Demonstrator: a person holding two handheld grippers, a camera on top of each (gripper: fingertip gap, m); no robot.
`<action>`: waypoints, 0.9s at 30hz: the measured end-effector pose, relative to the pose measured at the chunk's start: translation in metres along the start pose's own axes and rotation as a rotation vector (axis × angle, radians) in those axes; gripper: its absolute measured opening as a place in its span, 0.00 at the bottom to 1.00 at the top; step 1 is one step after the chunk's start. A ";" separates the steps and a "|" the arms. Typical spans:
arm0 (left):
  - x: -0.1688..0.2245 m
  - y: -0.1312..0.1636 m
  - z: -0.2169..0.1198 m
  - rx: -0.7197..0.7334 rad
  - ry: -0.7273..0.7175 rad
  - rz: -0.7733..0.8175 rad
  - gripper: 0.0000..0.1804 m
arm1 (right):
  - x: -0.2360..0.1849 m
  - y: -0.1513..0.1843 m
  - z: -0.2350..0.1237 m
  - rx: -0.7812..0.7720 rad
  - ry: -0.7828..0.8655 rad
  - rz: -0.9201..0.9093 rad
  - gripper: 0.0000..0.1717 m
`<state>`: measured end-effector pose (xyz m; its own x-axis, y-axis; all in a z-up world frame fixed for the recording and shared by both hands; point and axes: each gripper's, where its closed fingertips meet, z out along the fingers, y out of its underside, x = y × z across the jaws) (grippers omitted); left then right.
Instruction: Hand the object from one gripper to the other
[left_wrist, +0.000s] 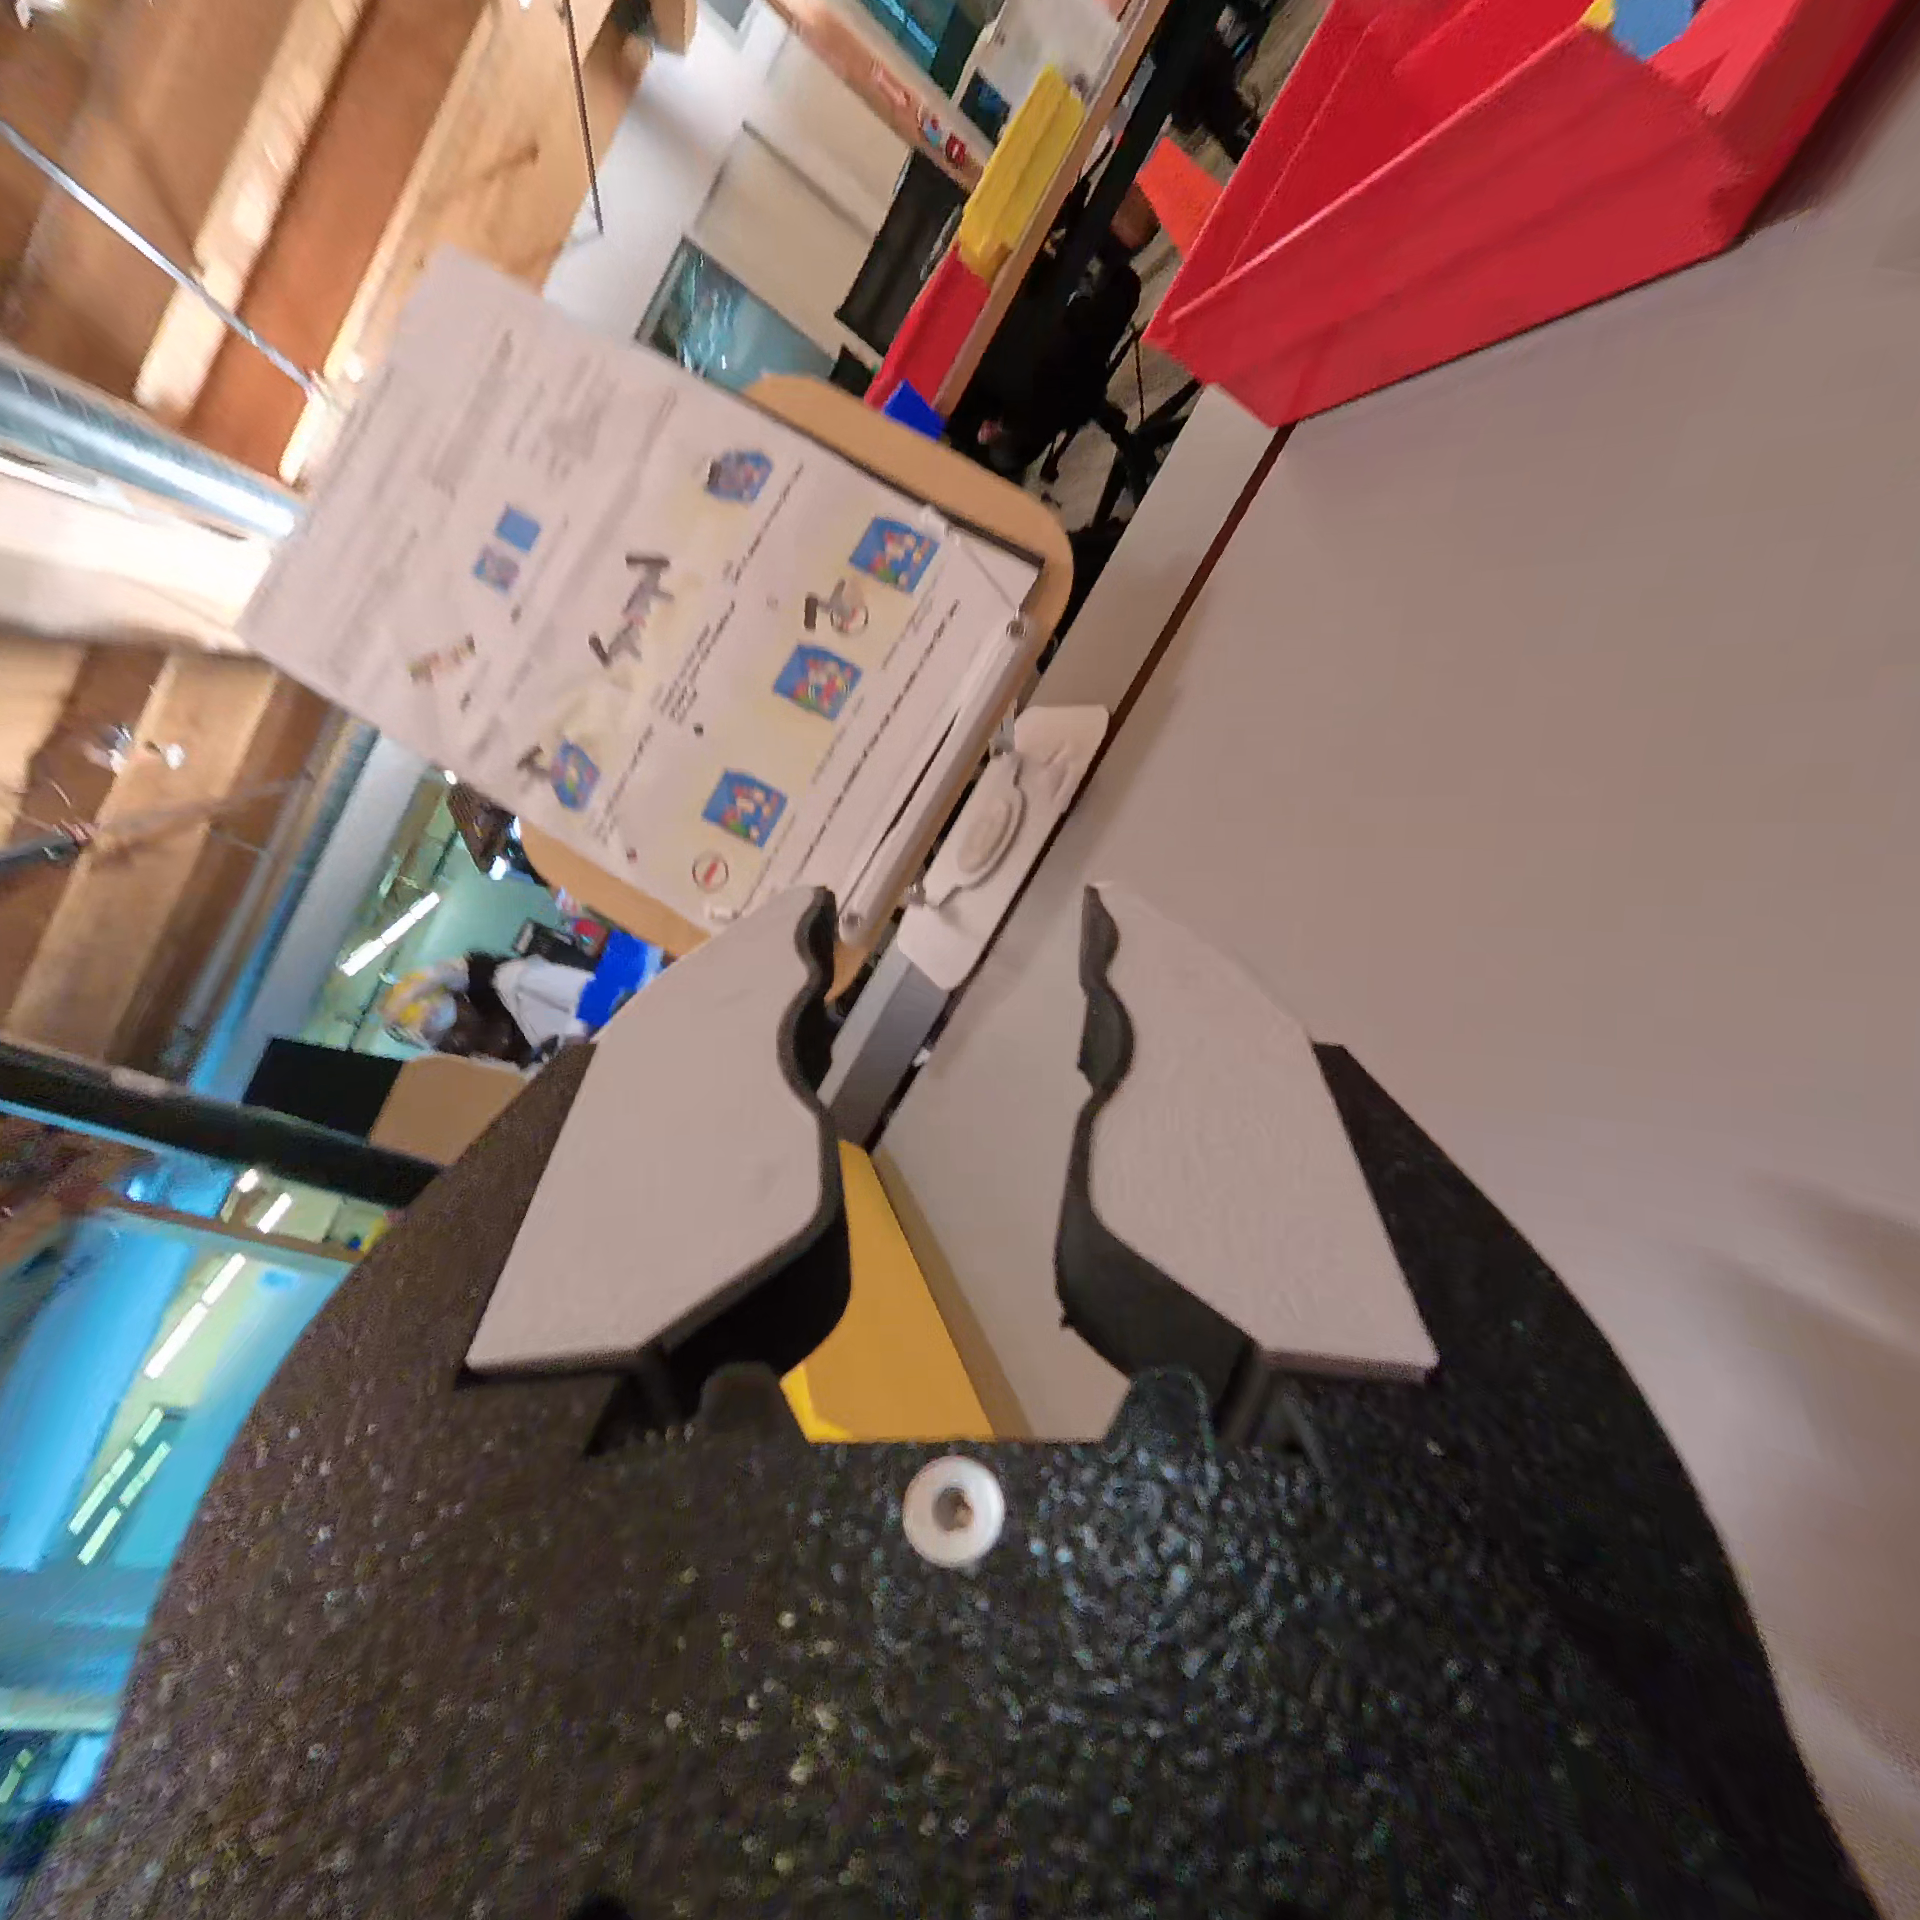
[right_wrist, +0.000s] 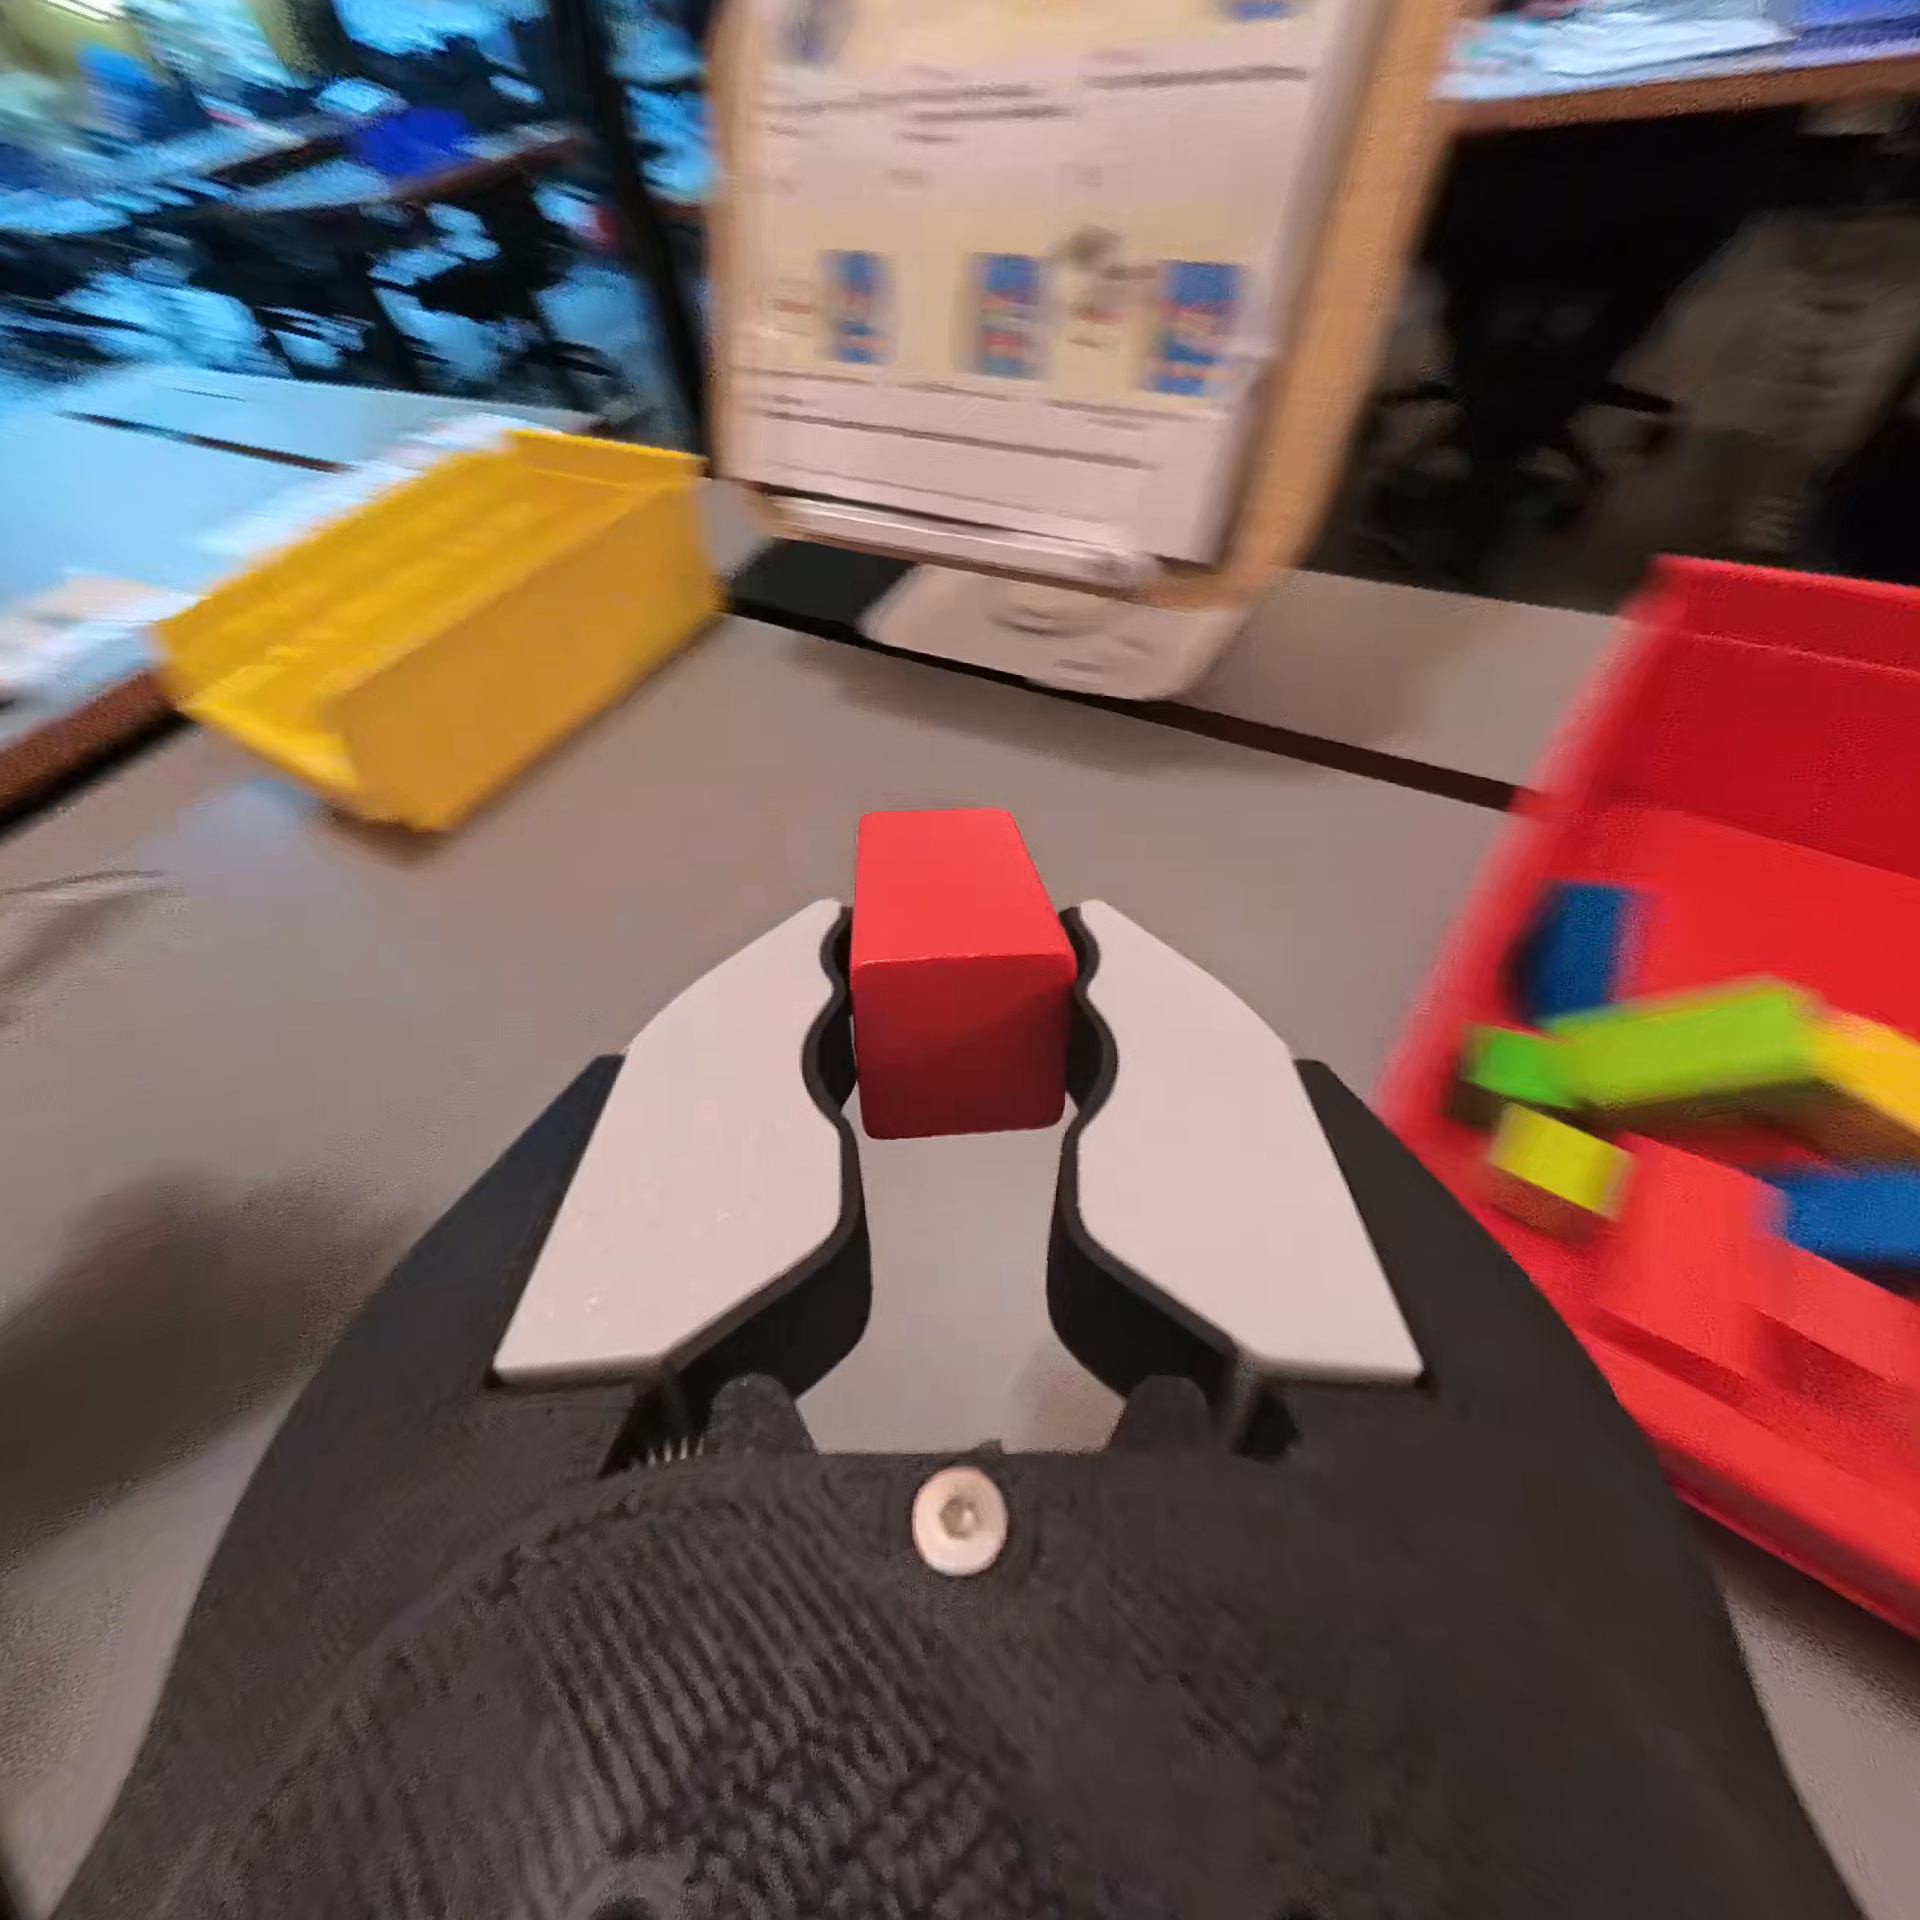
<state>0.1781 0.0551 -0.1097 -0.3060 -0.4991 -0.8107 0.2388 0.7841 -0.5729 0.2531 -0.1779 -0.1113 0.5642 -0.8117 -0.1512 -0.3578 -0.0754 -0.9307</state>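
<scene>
Closest in, the right tool (right_wrist: 961, 925) has a red block (right_wrist: 961, 997) clamped between its grey fingers (right_wrist: 727, 1143), both black pads pressing its sides, the block poking out ahead of the tips and held above the grey surface (right_wrist: 623, 935). Only the right wrist view shows that block. The left wrist view shows what the other cannot: the left tool (left_wrist: 956, 914) with its jaws standing apart and nothing between the pads, just a sliver of yellow bin (left_wrist: 894, 1320) and bare surface (left_wrist: 1558, 831) seen through the gap.

The left tool is rolled hard onto its side, so its view has the surface running up the right and the room tipped over. The right tool sits level, aimed forward and slightly down over the surface.

Farther out in the right view, a yellow bin (right_wrist: 468, 644) lies on the surface to the left, and a red bin (right_wrist: 1714, 1351) to the right holds blue, green and yellow blocks (right_wrist: 1662, 1060), all blurred. The left view catches the red bin (left_wrist: 1455, 229) at its top right. Beyond, a printed sheet on a wooden board (right_wrist: 997, 291) stands at the back edge on a white base (right_wrist: 1070, 634), with blurred shelves and furniture behind.
</scene>
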 end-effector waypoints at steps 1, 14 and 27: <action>-0.003 0.010 -0.004 -0.016 0.002 -0.024 0.24 | 0.034 0.002 -0.009 -0.026 0.084 0.005 0.22; 0.004 0.081 -0.014 -0.159 0.066 -0.207 0.20 | 0.259 0.049 -0.025 -0.690 0.545 -0.126 0.22; 0.010 0.099 0.002 -0.194 0.144 -0.234 0.20 | 0.290 0.092 -0.012 -0.896 0.573 -0.220 0.30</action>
<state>0.2009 0.1269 -0.1750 -0.4622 -0.6277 -0.6264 -0.0290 0.7167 -0.6968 0.3751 -0.4271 -0.2367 0.3345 -0.8610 0.3832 -0.8357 -0.4589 -0.3017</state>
